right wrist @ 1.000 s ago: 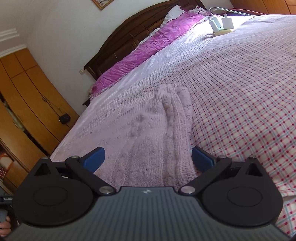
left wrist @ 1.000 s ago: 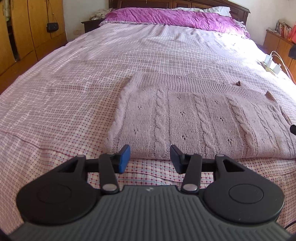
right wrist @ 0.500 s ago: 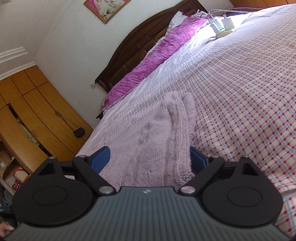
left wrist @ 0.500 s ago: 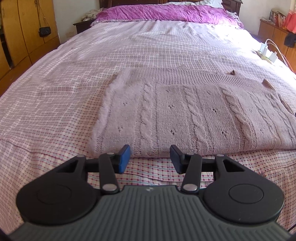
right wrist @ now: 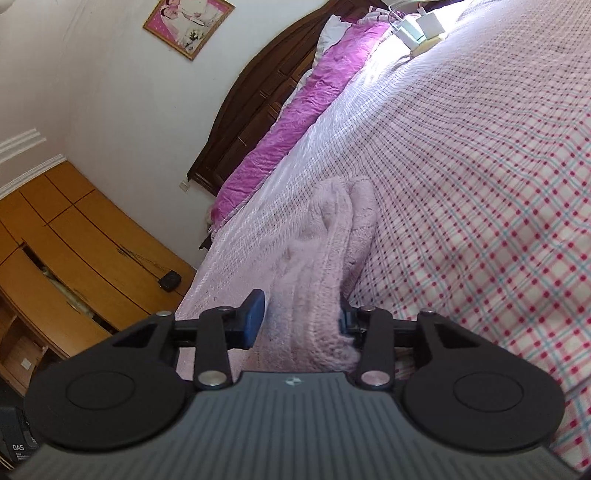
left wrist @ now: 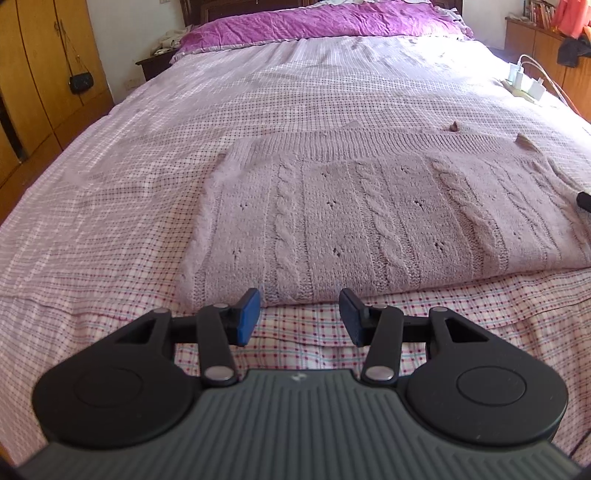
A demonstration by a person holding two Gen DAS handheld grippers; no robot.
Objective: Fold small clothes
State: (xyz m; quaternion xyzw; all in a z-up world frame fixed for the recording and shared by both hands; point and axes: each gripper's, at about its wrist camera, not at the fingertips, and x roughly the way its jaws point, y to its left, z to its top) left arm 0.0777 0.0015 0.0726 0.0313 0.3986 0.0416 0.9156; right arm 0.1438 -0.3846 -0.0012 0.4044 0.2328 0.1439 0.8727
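Note:
A pale pink cable-knit sweater [left wrist: 369,221] lies folded flat on the checked bedspread [left wrist: 110,206]. In the left wrist view my left gripper [left wrist: 298,317] hovers open just short of the sweater's near hem, nothing between its blue pads. In the right wrist view the sweater [right wrist: 325,251] runs away from me as a thick folded edge. My right gripper [right wrist: 299,321] has that edge between its fingers, the right pad pressed into the knit and the left pad close against it. A dark tip of the right gripper [left wrist: 583,201] shows at the sweater's right end.
A purple quilt [left wrist: 325,18] lies across the head of the bed against a dark wooden headboard [right wrist: 258,99]. White chargers with cables [left wrist: 522,79] sit on the bed's right side. Wooden wardrobes [left wrist: 40,85] line the left wall, a small black bag hanging there.
The right gripper's fingers have narrowed from wide open onto the sweater's folded edge. The left gripper has shifted right along the hem and stayed open.

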